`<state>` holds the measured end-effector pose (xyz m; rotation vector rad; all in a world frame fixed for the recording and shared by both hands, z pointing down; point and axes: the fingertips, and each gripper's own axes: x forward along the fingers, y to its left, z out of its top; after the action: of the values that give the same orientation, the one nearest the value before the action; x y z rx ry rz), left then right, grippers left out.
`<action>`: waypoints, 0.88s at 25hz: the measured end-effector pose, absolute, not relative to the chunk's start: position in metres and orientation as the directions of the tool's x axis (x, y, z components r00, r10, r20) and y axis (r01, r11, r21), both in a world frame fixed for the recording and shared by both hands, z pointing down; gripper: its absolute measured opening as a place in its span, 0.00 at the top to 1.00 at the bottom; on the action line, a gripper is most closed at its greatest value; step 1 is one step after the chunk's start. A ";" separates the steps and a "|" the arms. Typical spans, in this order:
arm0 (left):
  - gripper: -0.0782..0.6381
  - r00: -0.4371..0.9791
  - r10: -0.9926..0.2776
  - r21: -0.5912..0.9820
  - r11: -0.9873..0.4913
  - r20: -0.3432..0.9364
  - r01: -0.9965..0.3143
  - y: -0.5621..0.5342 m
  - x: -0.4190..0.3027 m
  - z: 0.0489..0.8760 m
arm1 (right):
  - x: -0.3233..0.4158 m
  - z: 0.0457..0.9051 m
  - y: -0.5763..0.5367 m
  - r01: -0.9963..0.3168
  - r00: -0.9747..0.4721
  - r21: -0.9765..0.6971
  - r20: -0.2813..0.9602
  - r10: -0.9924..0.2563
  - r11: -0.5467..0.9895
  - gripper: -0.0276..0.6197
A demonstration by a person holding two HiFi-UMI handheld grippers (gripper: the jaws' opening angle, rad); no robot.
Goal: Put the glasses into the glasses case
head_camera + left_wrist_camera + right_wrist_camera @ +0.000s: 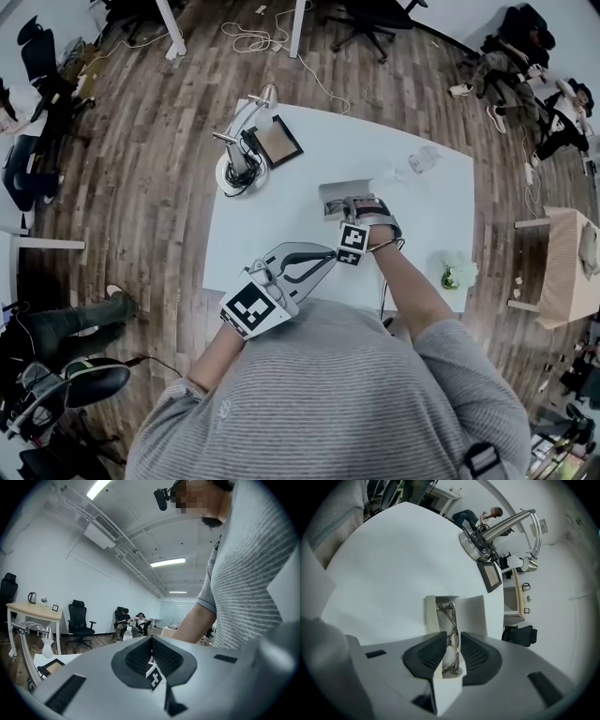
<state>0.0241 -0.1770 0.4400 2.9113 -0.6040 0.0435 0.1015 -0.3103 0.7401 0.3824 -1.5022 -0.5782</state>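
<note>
Closest to the person's chest, the left gripper (151,640) is held up off the white table (422,216), jaws together on nothing. Further out, the right gripper (452,641) clamps the glasses (451,619) (folded, metal-framed), which sit inside the open white glasses case (471,616). Beyond stands a desk lamp (239,142).

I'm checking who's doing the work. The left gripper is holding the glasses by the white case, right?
Not the left one. The right gripper holds the glasses by the white case, as the right gripper view shows. The left gripper is shut on nothing.
</note>
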 end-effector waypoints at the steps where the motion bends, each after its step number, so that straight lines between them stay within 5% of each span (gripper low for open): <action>1: 0.87 0.918 -0.392 0.157 -0.904 0.062 -0.396 -0.176 0.024 0.440 | 0.103 0.741 -0.310 0.120 -0.025 0.577 0.815 -0.579 0.808 0.83; 12: 0.87 0.919 -0.389 0.152 -0.906 0.063 -0.394 -0.174 0.027 0.439 | 0.111 0.732 -0.314 0.093 -0.042 0.625 0.780 -0.625 0.775 0.83; 22: 0.87 0.924 -0.376 0.142 -0.913 0.064 -0.382 -0.170 0.033 0.437 | 0.122 0.713 -0.312 -0.082 -0.071 0.635 0.765 -0.640 0.768 0.83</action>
<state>0.0327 -0.1702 0.4367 2.9320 -0.5809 0.0525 0.1224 -0.3124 0.7127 0.5922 -1.5970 -0.5065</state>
